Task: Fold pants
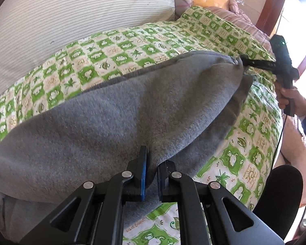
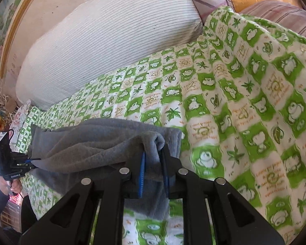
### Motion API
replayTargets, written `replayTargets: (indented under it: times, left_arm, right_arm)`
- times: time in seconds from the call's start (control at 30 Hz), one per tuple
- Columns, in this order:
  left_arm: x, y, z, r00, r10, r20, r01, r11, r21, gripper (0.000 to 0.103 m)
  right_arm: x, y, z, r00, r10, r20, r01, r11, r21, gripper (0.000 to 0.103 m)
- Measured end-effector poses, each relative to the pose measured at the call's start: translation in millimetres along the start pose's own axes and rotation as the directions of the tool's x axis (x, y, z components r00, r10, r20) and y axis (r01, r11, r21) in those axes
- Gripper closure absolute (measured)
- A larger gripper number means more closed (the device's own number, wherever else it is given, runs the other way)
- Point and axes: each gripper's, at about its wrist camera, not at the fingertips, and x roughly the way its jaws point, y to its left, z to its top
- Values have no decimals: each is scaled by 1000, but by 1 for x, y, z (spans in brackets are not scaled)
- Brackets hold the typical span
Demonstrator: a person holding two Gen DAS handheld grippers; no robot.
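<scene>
Left gripper [image 1: 151, 175] pinches the near end of the gray pants [image 1: 116, 110]; your right gripper [image 2: 154, 169] clamps the far corner. Pants hang stretched between them over the green quilt [image 2: 234, 102], long axis gripper-to-gripper.

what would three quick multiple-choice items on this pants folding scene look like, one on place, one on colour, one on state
1. Where do the pants lie?
A. on a green-and-white checked blanket
B. on a wooden floor
C. inside a basket

2. What colour are the pants?
A. red
B. grey
C. black

3. What is the left gripper doing?
A. hanging open above the fabric
B. shut on the pants
C. holding a pillow

Answers:
1 A, the checked blanket shows around the fabric in both views.
2 B, the fleece is grey throughout.
3 B, grey cloth is pinched between its fingers; the right gripper clamps the other end likewise.
</scene>
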Motion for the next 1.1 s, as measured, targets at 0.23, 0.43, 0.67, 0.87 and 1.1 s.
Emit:
replayTargets:
  times: [0.23, 0.43, 0.67, 0.87, 1.1]
  left_arm:
    - [1, -2, -7, 1000, -6, -11, 6, 1000, 0, 83]
    - [-16, 6, -17, 1000, -12, 10, 12, 1000, -17, 73]
    - [-44, 27, -33, 999, 7, 49, -4, 998, -58, 62]
    - [-75, 66, -54, 995, 50, 84, -39, 992, -121, 58]
    - [-103, 139, -85, 989, 125, 83, -99, 958, -268, 58]
  right_arm:
    - [-12, -1, -17, 998, -38, -47, 41, 997, 63, 60]
    - [-33, 29, -21, 999, -33, 15, 33, 999, 37, 49]
    - [-26, 87, -27, 999, -26, 20, 26, 999, -33, 41]
    - [-11, 146, -36, 1000, -5, 6, 5, 994, -112, 38]
    - [27, 240, -45, 991, 117, -67, -129, 962, -239, 38]
